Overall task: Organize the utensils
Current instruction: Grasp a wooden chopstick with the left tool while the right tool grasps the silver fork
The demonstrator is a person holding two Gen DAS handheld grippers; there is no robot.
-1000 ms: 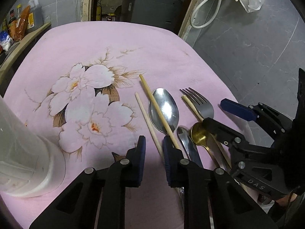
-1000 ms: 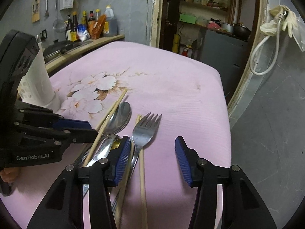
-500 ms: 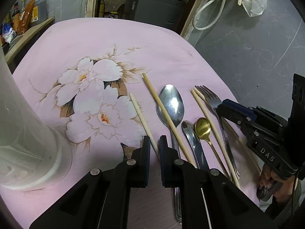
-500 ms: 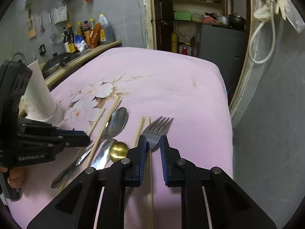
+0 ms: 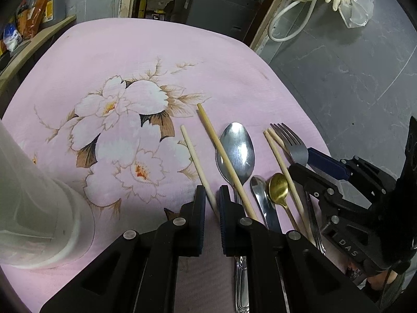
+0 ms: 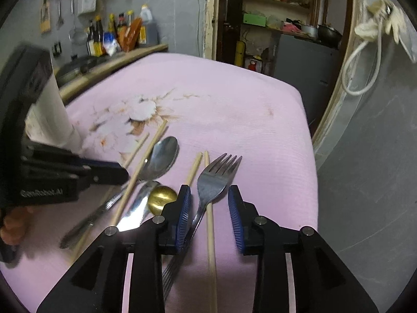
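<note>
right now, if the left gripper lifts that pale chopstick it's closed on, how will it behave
The pale chopstick looks stiff and light. The left gripper pinches it near one end, so its long free end may droop or pivot. Being thin and smooth, it could slip between the pads.

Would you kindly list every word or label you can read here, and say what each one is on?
"DAS": on the right gripper body, left wrist view.
"GenRobot.AI": on the left gripper body, right wrist view, slightly blurred.
Labels on the bottles on the shelf: too small and blurred to read.
</note>
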